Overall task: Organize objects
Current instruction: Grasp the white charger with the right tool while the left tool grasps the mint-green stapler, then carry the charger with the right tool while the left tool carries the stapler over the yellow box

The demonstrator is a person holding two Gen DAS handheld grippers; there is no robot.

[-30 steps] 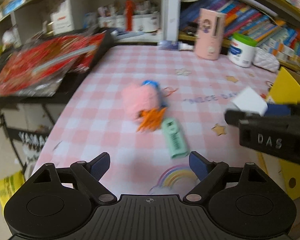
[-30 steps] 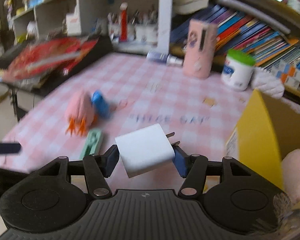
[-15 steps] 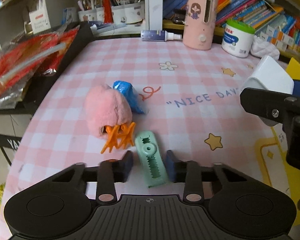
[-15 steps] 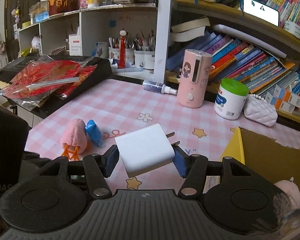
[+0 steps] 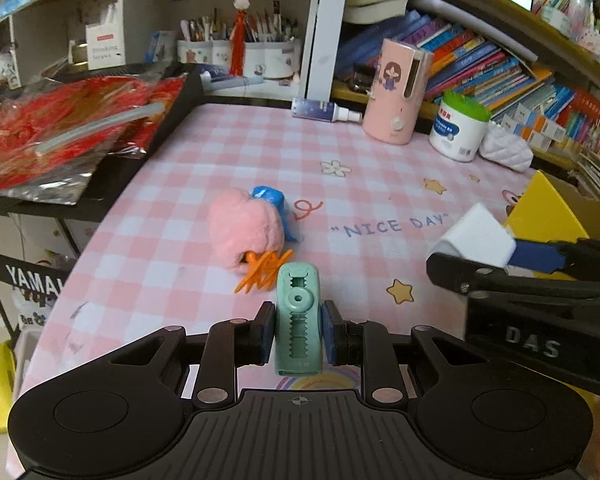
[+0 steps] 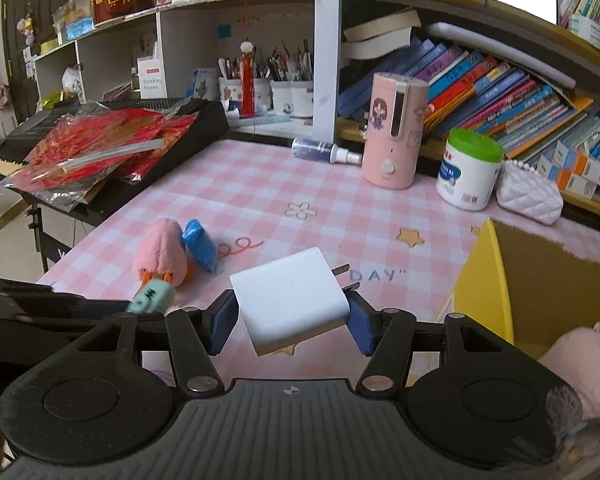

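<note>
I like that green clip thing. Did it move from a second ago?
Yes. The green clip lay flat on the cloth beside the pink toy; now the left gripper has it clamped, its near end lifted off the rainbow print.

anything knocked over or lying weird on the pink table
Yes: the spray bottle lies on its side at the table's far edge, beside the upright pink humidifier. The pink plush toy is tipped over too, its orange feet pointing sideways.

A pink plush [image 6: 580, 364] in the yellow box [image 6: 484, 280] is half hidden behind the right gripper's body.
</note>
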